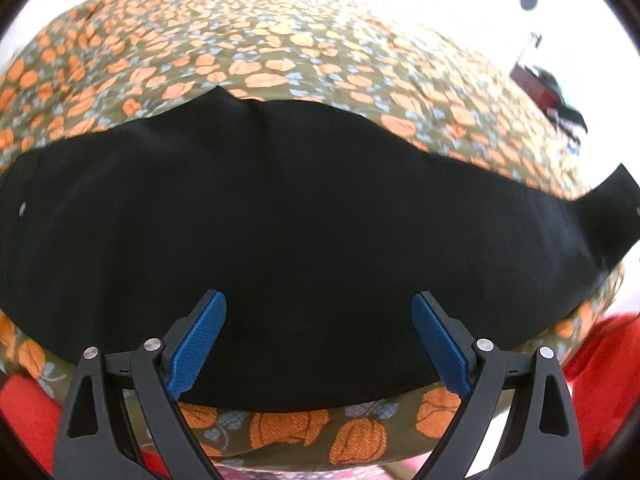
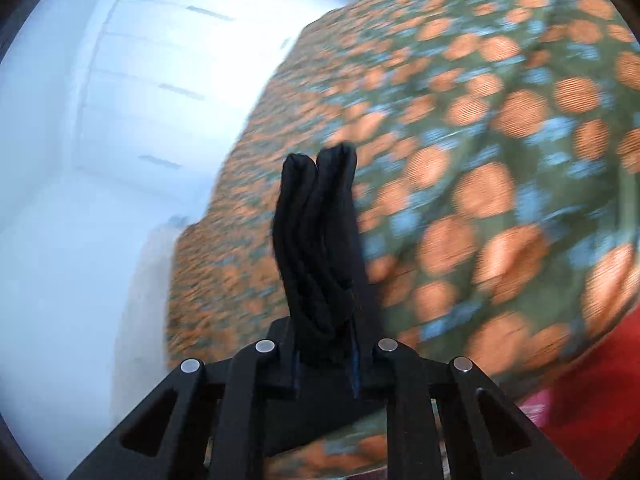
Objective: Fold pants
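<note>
Open left tongs (image 1: pixel 319 320) over black pants (image 1: pixel 280 208)

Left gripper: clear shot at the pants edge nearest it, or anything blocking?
Probably yes. The left gripper stands open right over the black pants on the patterned bedspread, and nothing lies between its jaws and the near edge.

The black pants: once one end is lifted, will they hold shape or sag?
Probably sag: the black pants lie limp on the pumpkin-print cover, and the end clamped in the right gripper bunches into soft rolls. Likely light, and unlikely to slip.
</note>
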### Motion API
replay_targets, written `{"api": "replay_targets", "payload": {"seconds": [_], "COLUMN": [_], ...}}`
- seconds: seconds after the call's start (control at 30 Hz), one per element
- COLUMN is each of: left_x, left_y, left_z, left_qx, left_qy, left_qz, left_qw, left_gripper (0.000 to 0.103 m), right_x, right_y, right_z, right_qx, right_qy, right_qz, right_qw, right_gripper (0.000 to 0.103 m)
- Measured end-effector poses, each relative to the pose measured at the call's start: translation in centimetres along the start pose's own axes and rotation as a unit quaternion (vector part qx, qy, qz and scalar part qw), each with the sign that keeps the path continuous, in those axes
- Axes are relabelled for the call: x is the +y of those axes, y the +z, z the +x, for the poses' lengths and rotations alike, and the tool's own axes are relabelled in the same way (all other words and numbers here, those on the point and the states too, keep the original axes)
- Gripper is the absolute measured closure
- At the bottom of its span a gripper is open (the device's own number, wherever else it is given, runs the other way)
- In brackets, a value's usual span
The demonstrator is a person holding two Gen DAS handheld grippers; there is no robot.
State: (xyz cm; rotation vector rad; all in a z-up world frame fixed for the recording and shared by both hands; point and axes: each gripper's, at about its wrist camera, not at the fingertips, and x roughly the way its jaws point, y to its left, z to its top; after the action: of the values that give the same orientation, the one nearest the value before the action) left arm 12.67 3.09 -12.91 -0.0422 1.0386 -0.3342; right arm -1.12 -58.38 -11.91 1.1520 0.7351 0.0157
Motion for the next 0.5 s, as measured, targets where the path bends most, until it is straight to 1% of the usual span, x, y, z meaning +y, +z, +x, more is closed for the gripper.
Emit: {"api": "replay_targets", "payload": {"seconds": [0.03,0.07,0.17,0.2,0.3,0.4,0.43,0.47,0.5], "left_x": [0.4,0.8,2.4,2.8,3.4,4.5,4.8,5.3,5.7], "left_y": [0.1,0.1,0.2,0.1,-0.1,-0.3,-0.4,-0.5,-0.5], "left_z": [-0.1,-0.1,-0.3,-0.5,-0.8,-1.2,-1.3,-1.3,-1.3], "left_qx": [-0.001,-0.001,-0.003,-0.004,-0.011,-0.015,-0.015,-0.015,-0.015], "left_qy": [-0.004,-0.008,-0.021,-0.021,-0.018,-0.022,-0.023,-0.026,-0.026], "left_qz": [-0.011,-0.023,-0.055,-0.060,-0.071,-0.091,-0.097,-0.106,-0.112], "left_qw": [0.9999,0.9997,0.9983,0.9980,0.9973,0.9955,0.9949,0.9939,0.9932], "left_gripper": [0.008,0.008,0.008,0.009,0.008,0.009,0.009,0.009,0.009], "right_x": [0.6,2.0,5.9,7.2,11.1,14.5,15.2,15.8,16.4], "right_y": [-0.3,-0.9,-3.5,-4.4,-8.6,-14.5,-16.2,-18.1,-20.3], "right_z": [0.0,1.0,4.9,6.5,11.9,17.2,18.3,19.4,20.7], "right_qx": [0.006,0.014,0.049,0.063,0.110,0.165,0.177,0.188,0.199], "right_qy": [0.013,0.027,0.054,0.058,0.047,0.043,0.038,0.030,0.016], "right_qz": [-0.001,-0.006,-0.027,-0.037,-0.089,-0.148,-0.170,-0.197,-0.233], "right_qw": [1.000,1.000,0.997,0.996,0.989,0.974,0.969,0.962,0.952], "right_gripper": [0.086,0.086,0.086,0.086,0.086,0.086,0.086,0.086,0.084]}}
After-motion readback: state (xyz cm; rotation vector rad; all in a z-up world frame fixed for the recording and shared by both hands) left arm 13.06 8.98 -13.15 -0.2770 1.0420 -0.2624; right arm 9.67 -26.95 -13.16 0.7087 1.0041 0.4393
